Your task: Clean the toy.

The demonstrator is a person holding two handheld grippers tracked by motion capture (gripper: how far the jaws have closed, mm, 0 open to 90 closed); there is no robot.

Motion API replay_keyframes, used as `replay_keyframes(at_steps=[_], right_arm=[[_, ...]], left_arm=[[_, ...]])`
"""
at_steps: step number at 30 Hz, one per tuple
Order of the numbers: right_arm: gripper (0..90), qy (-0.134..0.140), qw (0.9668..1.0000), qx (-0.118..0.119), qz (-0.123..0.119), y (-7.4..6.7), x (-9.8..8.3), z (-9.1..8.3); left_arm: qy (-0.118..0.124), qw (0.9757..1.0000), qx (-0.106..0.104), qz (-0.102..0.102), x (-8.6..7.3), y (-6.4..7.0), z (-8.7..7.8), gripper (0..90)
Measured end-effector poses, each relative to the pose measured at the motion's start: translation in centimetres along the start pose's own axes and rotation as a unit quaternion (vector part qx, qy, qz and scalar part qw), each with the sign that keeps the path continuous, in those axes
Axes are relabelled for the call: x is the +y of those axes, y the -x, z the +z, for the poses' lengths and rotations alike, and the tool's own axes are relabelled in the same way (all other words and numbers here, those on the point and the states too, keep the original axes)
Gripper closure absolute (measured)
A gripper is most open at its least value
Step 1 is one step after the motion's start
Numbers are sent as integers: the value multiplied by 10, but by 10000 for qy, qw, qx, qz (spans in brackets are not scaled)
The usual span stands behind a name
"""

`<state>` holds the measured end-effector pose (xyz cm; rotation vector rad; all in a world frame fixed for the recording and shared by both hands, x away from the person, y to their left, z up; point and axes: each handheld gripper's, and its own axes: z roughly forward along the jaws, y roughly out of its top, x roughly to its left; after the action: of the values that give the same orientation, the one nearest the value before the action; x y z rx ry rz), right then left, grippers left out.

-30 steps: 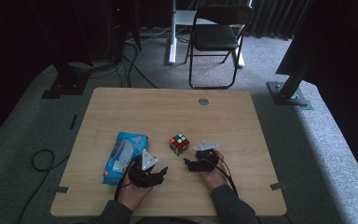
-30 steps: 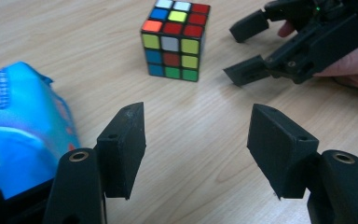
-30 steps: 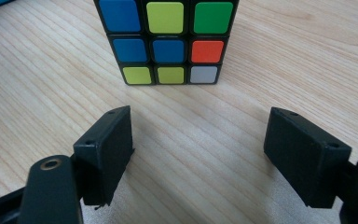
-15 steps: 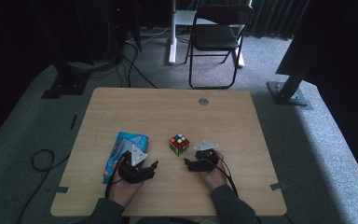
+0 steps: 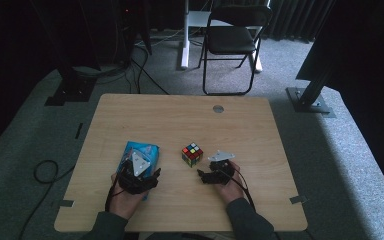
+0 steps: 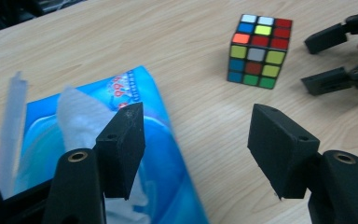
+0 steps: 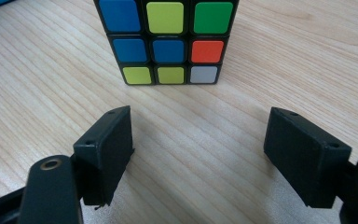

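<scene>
A scrambled Rubik's cube (image 5: 192, 154) (image 6: 259, 50) (image 7: 165, 39) stands on the wooden table (image 5: 180, 120) near its middle. Left of it lies a blue tissue pack (image 5: 145, 149) (image 6: 163, 154) with a white tissue sticking out. My left gripper (image 5: 151, 176) (image 6: 196, 130) is open and hovers over the pack's near right edge, one jaw above the pack and the other above bare wood. My right gripper (image 5: 203, 176) (image 7: 200, 135) is open just in front of the cube, not touching it. In the left gripper view the right gripper (image 6: 333, 58) appears right of the cube.
A round grommet (image 5: 218, 108) sits near the table's far edge. Beyond the table stand a folding chair (image 5: 232, 40) and stand bases (image 5: 310, 100). A cable (image 5: 45, 170) lies on the carpet at the left.
My left gripper has moved left and a little forward, from bare wood beside the pack to over the tissue pack's edge. The right gripper and the cube have stayed put.
</scene>
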<state>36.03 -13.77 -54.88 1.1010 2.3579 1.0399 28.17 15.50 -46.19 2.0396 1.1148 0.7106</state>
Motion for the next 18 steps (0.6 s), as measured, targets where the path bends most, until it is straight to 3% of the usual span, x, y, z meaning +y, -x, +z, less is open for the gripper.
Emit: replay_keyframes(at_steps=[12, 18], right_arm=[[233, -7, 10000, 3, 10, 0, 0, 0], [230, -1, 10000, 9, 7, 0, 0, 0]], left_arm=[[-49, 9986, 525, -9, -6, -12, -4, 400], [-165, 9971, 724, 138, -9, -10, -1, 429]])
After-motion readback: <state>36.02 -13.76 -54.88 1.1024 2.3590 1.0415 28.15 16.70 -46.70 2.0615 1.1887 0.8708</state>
